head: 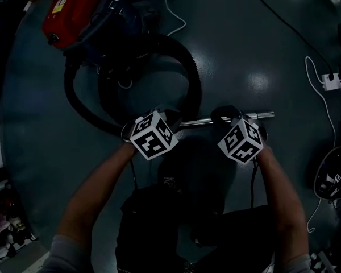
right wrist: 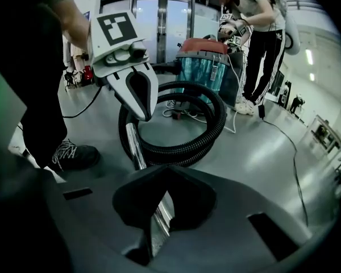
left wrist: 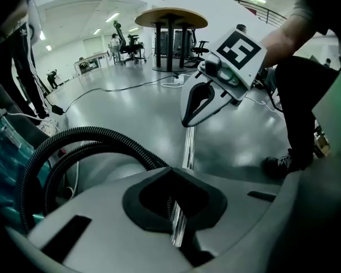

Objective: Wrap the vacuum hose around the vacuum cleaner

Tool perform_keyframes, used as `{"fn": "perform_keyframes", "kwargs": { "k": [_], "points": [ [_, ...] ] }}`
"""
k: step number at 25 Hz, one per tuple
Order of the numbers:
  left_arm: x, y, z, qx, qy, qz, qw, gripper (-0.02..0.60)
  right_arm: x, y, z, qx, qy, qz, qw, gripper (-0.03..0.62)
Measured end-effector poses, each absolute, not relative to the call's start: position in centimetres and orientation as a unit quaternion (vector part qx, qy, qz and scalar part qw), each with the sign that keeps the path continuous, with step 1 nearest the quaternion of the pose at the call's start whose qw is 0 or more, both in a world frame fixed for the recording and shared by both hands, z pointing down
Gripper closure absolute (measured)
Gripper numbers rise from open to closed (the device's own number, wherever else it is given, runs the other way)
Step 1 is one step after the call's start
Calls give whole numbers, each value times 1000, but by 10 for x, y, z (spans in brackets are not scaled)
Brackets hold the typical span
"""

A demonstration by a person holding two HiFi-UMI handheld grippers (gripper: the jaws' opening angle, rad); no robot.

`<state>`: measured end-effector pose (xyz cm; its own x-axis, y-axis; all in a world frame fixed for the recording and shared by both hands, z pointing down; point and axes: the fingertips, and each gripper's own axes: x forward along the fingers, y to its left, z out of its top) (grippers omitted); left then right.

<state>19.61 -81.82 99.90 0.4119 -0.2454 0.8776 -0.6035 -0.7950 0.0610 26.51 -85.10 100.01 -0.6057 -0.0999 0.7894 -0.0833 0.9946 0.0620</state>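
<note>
Left claw point(head: 169, 118), right claw point(head: 226, 116) clamp one chrome tube point(head: 202, 120); one hose point(head: 193, 78)

**Hose in loose loops, not yet around the cleaner**

The vacuum cleaner point(head: 74, 10), red on top with a teal lower body, stands on the floor at the upper left of the head view. Its black ribbed hose point(head: 192, 73) leaves it and lies in wide, loose loops just in front of it. The hose ends in a chrome tube point(head: 260, 116), raised off the floor and roughly level.
</note>
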Motion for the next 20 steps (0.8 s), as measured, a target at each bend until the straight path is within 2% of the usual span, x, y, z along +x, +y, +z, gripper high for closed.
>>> {"fn": "perform_keyframes", "kwargs": {
  "k": [9,20],
  "points": [
    [237,-819,903,842,-236,454,168,575,285,-866,895,153,-915,44,372,591],
    [297,-802,741,854,-247,426,166,575,333,-846,721,238,-912,112,316,590]
  ]
}}
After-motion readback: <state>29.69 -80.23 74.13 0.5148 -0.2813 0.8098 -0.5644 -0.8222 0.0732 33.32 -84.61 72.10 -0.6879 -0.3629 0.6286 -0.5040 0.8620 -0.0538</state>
